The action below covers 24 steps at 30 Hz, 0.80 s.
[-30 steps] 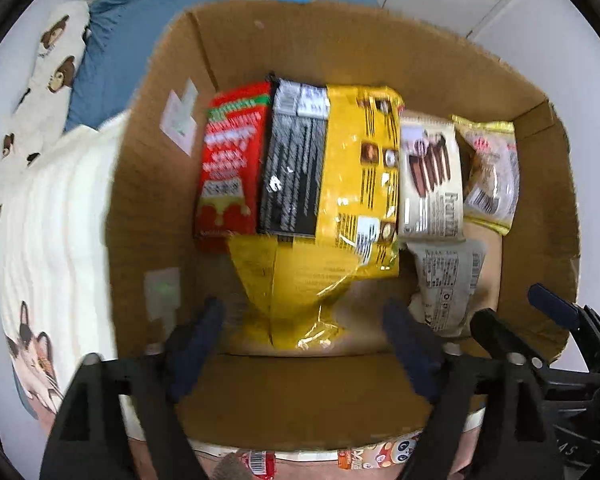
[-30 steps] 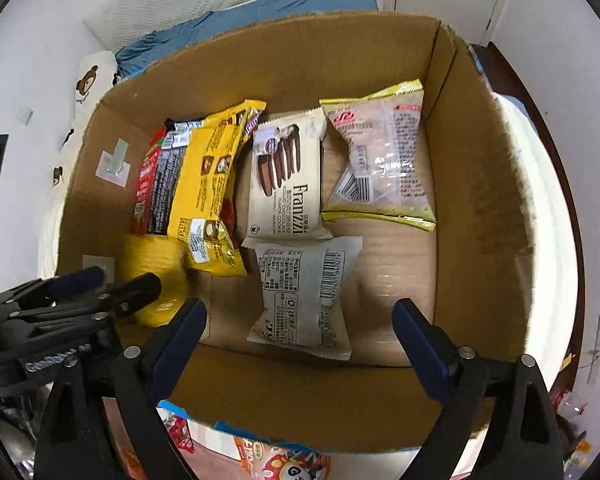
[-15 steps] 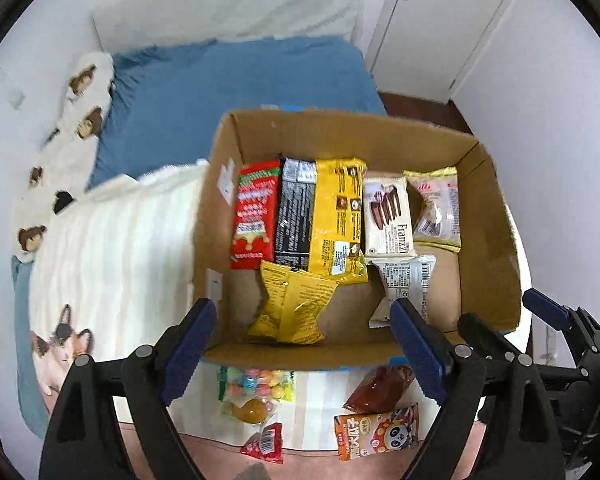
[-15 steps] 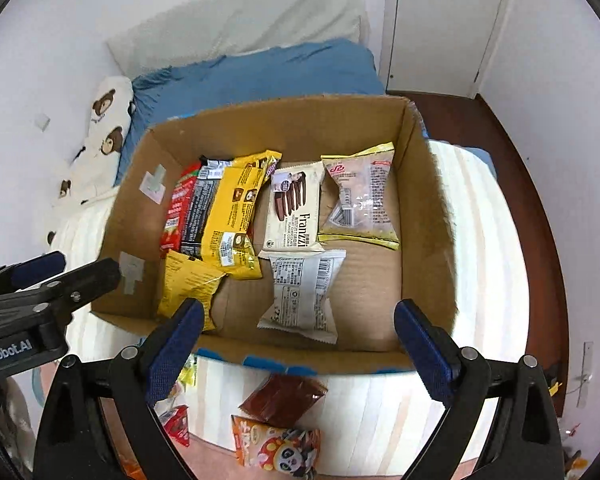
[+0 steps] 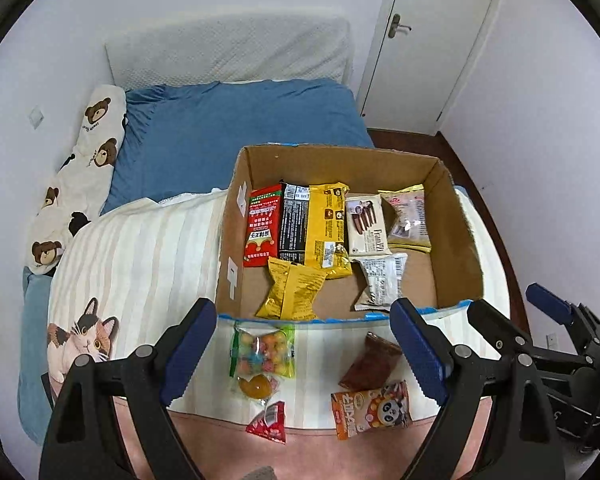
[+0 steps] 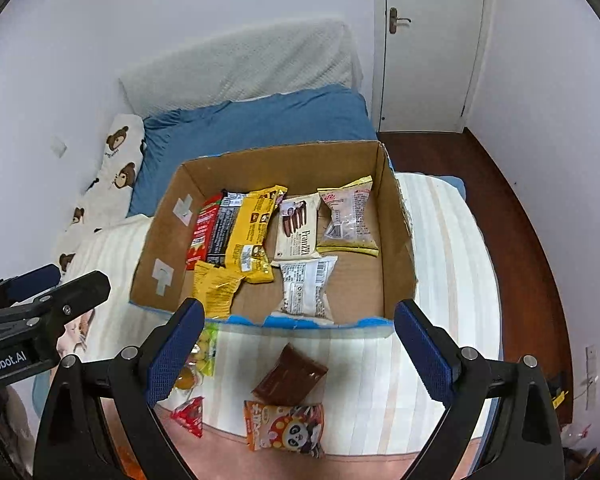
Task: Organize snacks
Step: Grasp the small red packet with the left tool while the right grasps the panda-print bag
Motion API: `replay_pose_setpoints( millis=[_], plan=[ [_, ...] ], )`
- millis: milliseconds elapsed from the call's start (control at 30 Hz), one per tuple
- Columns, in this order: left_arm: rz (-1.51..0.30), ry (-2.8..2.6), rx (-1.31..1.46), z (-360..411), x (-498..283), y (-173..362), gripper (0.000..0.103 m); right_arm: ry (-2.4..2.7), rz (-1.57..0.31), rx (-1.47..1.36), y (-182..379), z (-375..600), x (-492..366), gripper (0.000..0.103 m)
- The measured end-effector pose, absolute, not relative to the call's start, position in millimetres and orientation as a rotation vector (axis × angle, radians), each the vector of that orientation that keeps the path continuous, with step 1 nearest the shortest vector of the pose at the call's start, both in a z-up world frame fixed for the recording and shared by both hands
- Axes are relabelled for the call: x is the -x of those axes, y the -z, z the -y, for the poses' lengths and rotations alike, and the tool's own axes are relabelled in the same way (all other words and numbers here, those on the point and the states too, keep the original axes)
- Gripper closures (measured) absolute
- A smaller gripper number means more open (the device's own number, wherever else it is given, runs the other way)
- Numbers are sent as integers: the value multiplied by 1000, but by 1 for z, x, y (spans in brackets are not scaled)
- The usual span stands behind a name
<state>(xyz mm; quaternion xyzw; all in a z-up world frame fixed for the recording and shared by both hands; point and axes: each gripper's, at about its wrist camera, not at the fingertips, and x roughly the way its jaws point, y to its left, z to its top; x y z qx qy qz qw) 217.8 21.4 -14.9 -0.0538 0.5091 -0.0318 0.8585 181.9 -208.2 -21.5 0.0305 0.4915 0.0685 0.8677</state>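
A cardboard box (image 5: 458,236) (image 6: 396,248) stands on the bed with several snack packs laid flat inside, among them a crumpled yellow bag (image 5: 290,294) (image 6: 214,286) near its front wall. Loose snacks lie on the striped blanket in front of the box: a clear bag of coloured candy balls (image 5: 262,352), a brown pouch (image 5: 372,362) (image 6: 290,374), an orange panda pack (image 5: 370,408) (image 6: 286,424) and a small red packet (image 5: 270,420) (image 6: 190,414). My left gripper (image 5: 302,354) and right gripper (image 6: 296,354) are both open and empty, held above the loose snacks.
The bed carries a striped blanket with a cat print (image 5: 86,340), a blue sheet (image 5: 236,128), a bear-print pillow (image 5: 80,184) and a white headboard cushion (image 5: 228,52). A white door (image 6: 428,40) and dark wood floor (image 6: 512,216) lie to the right.
Both grippers have pulled up and back out of the box. The yellow bag now lies inside the box, and the loose snacks in front of it have come into view.
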Motion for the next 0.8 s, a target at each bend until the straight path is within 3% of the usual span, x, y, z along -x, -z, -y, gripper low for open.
replay_pose_setpoints(
  millis=[267, 467, 600, 767, 800],
  plan=[
    [-1075, 33, 120, -34, -191, 27, 14, -169, -1078, -120, 40, 209, -154, 5],
    [-1194, -57, 121, -52, -162, 93, 14, -159, -1297, -292, 126, 216, -134, 5],
    [-1330, -93, 190, -68, -145, 148, 14, -139, -1466, -553, 196, 228, -111, 5],
    [-1417, -129, 230, -77, -128, 189, 14, -77, -1543, -794, 255, 236, -99, 6],
    [-1426, -135, 233, -79, -126, 193, 14, -61, -1538, -806, 261, 235, -100, 13]
  ],
)
